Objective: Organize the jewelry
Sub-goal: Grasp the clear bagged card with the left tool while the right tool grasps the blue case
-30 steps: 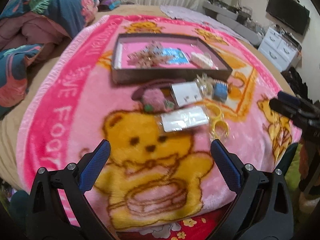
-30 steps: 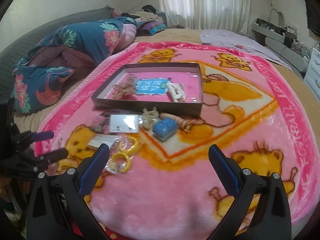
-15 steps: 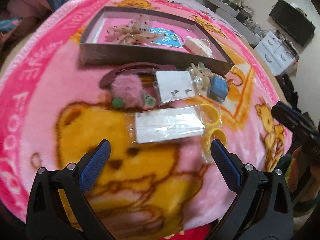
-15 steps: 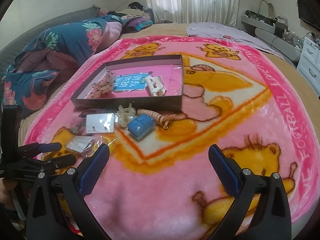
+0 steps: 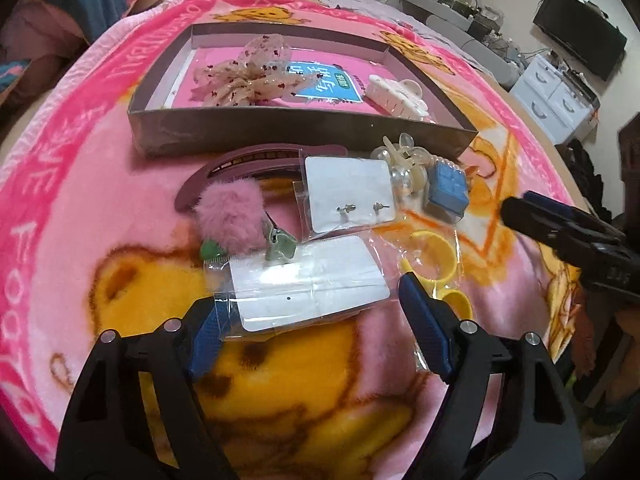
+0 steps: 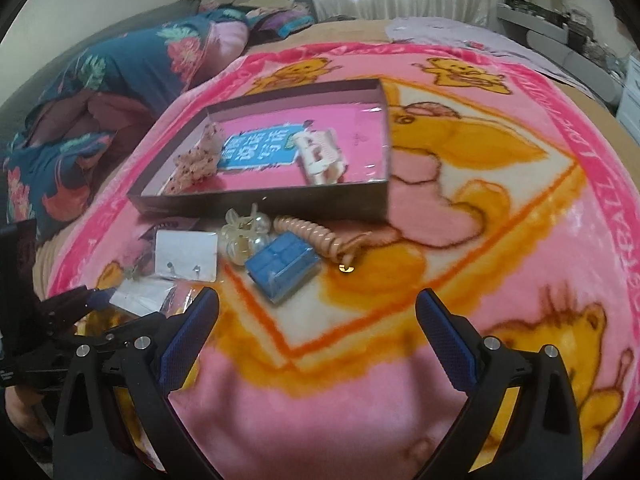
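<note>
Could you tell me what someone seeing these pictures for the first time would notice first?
Probably the bright pink teddy-bear blanket that fills both views, with a shallow dark tray on it holding a sheer bow and a white claw clip. In front of the tray lies a clutter of accessories; the left gripper is closing around a bagged white card at its near edge.

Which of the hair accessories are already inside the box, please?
Two are in: the sheer bow and the white claw clip lie inside the box. The other accessories lie outside it on the blanket.
</note>
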The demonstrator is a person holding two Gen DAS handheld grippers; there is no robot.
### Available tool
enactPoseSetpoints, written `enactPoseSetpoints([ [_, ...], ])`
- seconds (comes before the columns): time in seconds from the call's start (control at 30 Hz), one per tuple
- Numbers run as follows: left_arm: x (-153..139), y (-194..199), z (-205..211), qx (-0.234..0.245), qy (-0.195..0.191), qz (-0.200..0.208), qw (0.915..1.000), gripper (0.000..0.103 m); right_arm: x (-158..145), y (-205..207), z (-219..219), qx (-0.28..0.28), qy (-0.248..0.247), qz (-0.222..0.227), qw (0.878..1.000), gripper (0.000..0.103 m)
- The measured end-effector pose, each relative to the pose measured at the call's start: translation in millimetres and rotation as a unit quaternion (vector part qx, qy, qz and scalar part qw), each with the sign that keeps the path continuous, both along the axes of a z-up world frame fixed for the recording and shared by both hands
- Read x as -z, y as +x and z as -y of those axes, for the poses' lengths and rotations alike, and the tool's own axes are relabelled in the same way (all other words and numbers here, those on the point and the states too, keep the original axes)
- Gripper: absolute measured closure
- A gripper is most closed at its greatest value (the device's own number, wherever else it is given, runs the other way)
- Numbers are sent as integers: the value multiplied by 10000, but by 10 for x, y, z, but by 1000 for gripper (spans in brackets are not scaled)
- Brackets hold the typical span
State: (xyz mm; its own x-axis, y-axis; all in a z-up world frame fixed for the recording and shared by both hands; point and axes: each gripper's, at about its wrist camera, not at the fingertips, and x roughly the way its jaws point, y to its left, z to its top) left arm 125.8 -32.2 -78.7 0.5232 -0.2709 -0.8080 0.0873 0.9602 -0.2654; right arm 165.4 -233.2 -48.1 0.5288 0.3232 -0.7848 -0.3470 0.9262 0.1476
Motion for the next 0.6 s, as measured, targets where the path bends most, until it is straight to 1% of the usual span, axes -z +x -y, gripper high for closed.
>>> enactPoseSetpoints([
  [0.03,2,0,-14,6,-10,7,10000,31,24,24,-62,-66,-27,-44,10000,18],
  [0.07,-2,-11,-29,19,-9,29,10000,31,48,49,-120,-119,-50,-77,9999,23],
  [0.13,-7,-27,-52,14,-24,53,10000,31,84,77,-201,-167,-99,-88,9998,26],
  [0.27,-19,-107,-119,37,-88,94,9999,31,198,158,-333,-185,-217,-186,9994,41],
  [0.4,-50,-175,-159,13,-139,136,9998,31,293,232,-364,-118,-198,-261,9994,49],
  [0.43,-61,-193,-170,8,-145,147,9998,31,304,243,-365,-101,-211,-241,9994,54],
  [0.6,-101,-284,-257,-47,-199,175,9996,31,284,227,-333,-96,-137,-157,9997,56],
])
